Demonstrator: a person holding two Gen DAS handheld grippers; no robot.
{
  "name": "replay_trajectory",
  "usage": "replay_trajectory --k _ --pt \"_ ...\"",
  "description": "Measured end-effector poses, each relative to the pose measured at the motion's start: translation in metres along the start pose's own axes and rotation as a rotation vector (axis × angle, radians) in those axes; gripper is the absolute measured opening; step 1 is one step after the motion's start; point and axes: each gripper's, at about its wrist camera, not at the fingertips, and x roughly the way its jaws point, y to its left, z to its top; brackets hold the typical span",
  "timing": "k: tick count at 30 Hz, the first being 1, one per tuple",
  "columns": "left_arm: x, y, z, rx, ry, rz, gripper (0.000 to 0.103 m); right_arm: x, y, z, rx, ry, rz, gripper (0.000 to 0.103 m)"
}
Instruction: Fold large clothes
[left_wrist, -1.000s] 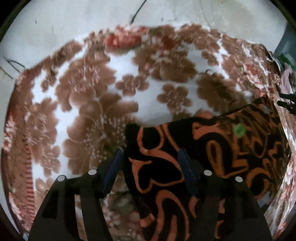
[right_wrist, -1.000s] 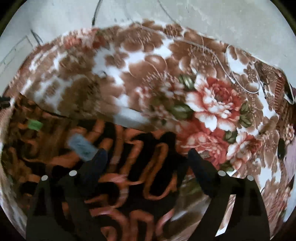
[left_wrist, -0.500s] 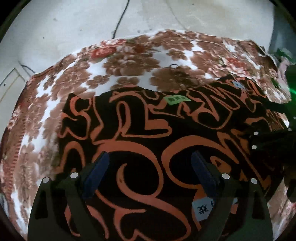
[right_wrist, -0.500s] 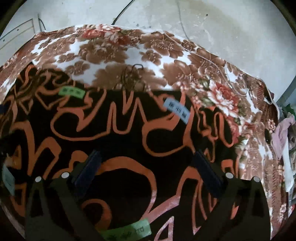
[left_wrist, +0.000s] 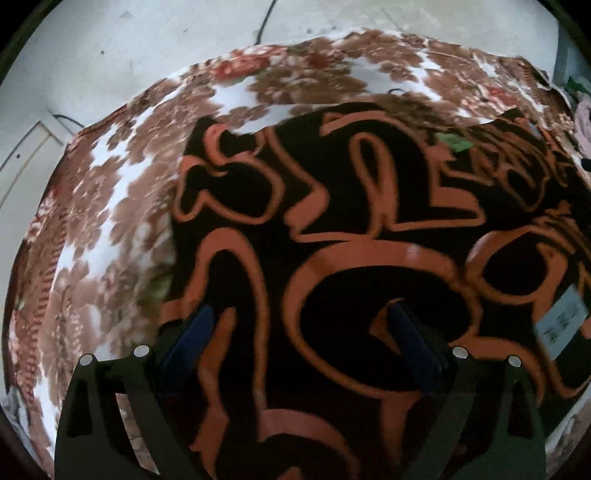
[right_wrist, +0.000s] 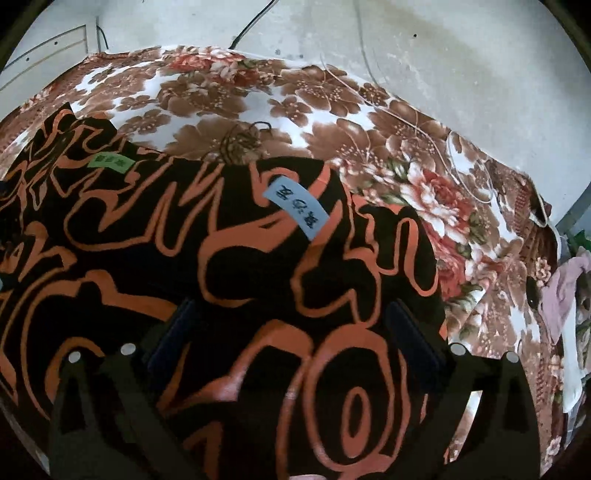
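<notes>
A black garment with orange swirls (right_wrist: 229, 295) is seen spread on a flowered blanket (right_wrist: 332, 122), its far edge lying across the middle of the blanket and its right edge well inside the blanket's right side. A blue label (right_wrist: 297, 210) and a green label (right_wrist: 108, 161) are stuck on the cloth. The left gripper (left_wrist: 299, 332) is held above the garment near its left edge; its jaws are opening, nearly at full width, and no cloth is pinched between them. The right gripper (right_wrist: 291, 328) is held wide open over the right part, with nothing gripped.

A fold appears to have just been laid down and let go. For the next move, a fresh edge or corner would have to be found and pinched by each gripper, so that the cloth can be doubled over evenly without dragging the blanket.
</notes>
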Motion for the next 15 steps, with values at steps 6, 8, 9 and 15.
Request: replay_trajectory --k 6,8,9,15 --pt "-0.014 0.033 -0.008 -0.151 0.052 0.057 0.09 -0.001 -0.025 -0.005 0.072 0.047 0.023 0.098" --pt "-0.028 0.031 -0.011 -0.126 0.041 0.073 0.09 -0.007 -0.025 -0.005 0.081 0.046 0.015 0.098" --pt "-0.034 0.03 -0.012 -0.117 0.039 0.075 0.09 -0.01 -0.024 -0.005 0.078 0.045 0.008 0.098" --pt "-0.092 0.025 -0.012 -0.169 0.003 0.037 0.09 -0.043 -0.019 0.004 0.138 0.016 0.045 0.098"
